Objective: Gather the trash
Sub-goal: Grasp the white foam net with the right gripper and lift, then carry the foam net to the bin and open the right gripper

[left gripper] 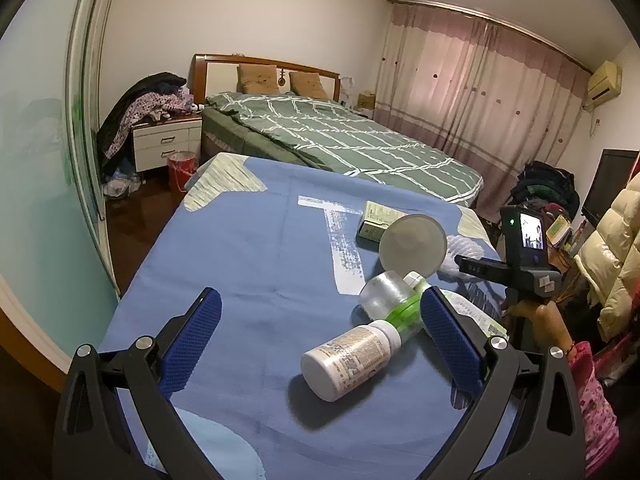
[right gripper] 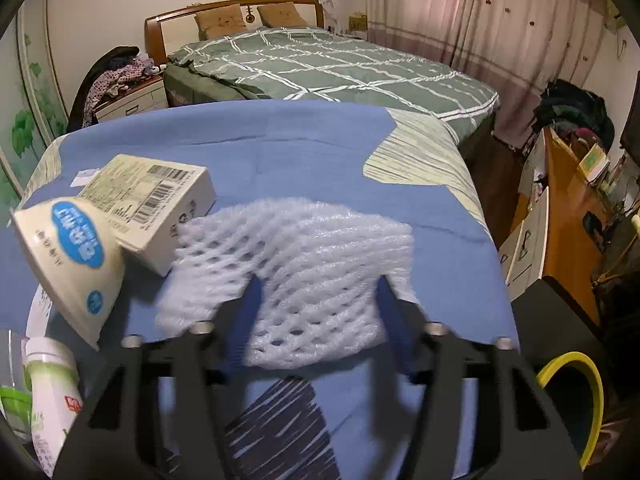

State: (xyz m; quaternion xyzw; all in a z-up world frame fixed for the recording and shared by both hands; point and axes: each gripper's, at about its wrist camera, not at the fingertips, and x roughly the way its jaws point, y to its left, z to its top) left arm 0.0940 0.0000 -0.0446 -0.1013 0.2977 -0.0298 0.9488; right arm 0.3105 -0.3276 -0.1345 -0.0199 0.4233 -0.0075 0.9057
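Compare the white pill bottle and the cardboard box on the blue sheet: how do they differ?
The white pill bottle is round and lies on its side; the cardboard box is rectangular and lies flat. The pill bottle touches a clear bottle with a green label; the box is beside foam netting. Both carry printed labels and lie on the blue sheet.

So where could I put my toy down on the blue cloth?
The blue cloth is bare on its left half, between the left gripper and the green bed. The right side is crowded: pill bottle, clear bottle, cup, box and foam net.
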